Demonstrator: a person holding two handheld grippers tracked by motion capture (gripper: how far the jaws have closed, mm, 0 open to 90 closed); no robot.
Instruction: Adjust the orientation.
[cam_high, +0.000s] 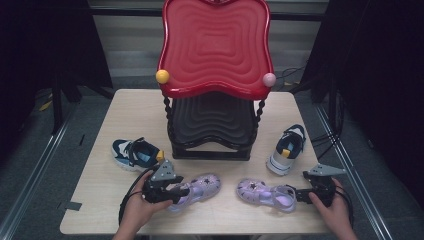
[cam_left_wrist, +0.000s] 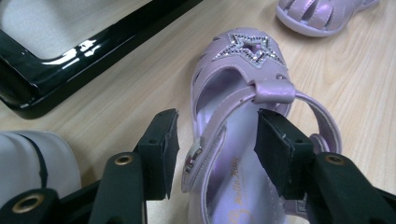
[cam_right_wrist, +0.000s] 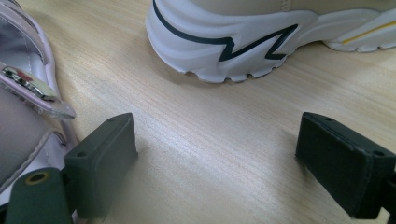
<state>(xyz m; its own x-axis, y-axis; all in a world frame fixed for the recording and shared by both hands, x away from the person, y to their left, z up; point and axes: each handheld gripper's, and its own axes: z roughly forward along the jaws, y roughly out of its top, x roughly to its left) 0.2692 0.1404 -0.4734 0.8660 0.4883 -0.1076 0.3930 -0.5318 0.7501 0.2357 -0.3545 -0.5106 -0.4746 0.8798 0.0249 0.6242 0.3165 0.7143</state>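
Note:
Two purple sandals lie near the table's front edge. My left gripper (cam_high: 181, 190) (cam_left_wrist: 217, 119) is at the heel end of the left sandal (cam_high: 201, 186) (cam_left_wrist: 243, 70), which has a glitter star on its toe. One pad sits against the buckle side and the other by the heel strap, so the jaws are shut on it. The sandal rests on the table. My right gripper (cam_high: 300, 193) (cam_right_wrist: 215, 135) stands open just behind the heel of the right sandal (cam_high: 265, 192) (cam_right_wrist: 21, 88). Only bare wood lies between its pads.
A two-tier rack with a red top tray (cam_high: 215, 47) and a black base (cam_high: 210, 150) (cam_left_wrist: 70, 60) stands mid-table (cam_high: 125, 110). A navy sneaker (cam_high: 135, 152) lies left of it and a white sneaker (cam_high: 287, 150) (cam_right_wrist: 224, 37) right of it. The other sandal's toe (cam_left_wrist: 317, 16) shows ahead.

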